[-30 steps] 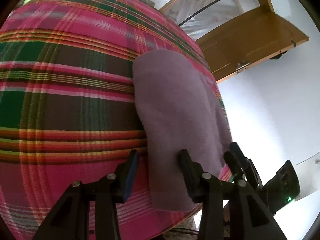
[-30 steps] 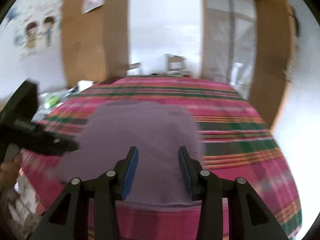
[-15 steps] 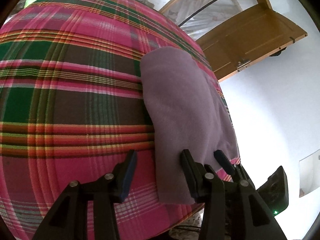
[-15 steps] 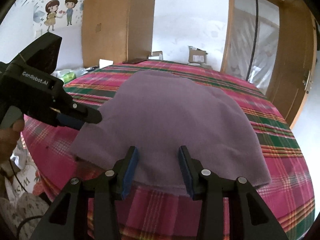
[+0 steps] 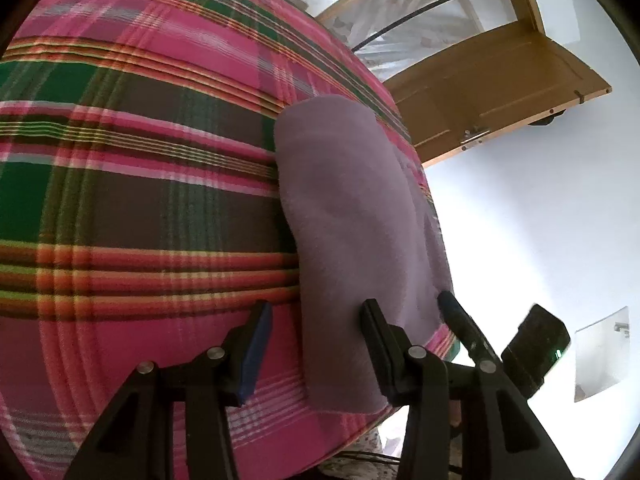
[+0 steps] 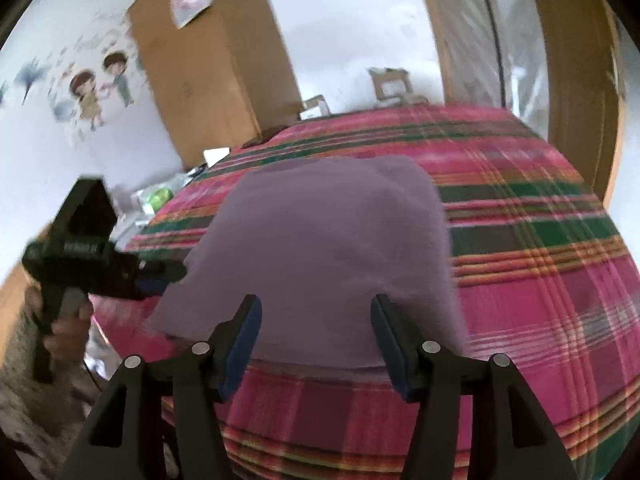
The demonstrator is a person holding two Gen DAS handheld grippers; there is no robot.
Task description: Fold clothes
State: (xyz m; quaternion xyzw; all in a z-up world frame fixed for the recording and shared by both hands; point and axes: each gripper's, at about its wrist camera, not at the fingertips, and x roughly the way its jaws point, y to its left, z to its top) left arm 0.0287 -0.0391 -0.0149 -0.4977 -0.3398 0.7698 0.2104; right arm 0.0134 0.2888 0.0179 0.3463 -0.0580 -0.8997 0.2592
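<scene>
while the folded purple cloth [image 5: 352, 240] is lying on the plaid bed [image 5: 140, 200], i'm holding both tools released. left hand-held gripper [image 5: 316, 350] and right hand-held gripper [image 6: 316, 340] are gaping, grasping nothing.

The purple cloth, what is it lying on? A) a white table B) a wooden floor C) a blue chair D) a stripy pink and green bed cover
D: the purple cloth lies flat on the pink and green plaid bed cover, near its front edge, with both open grippers close to it.
</scene>
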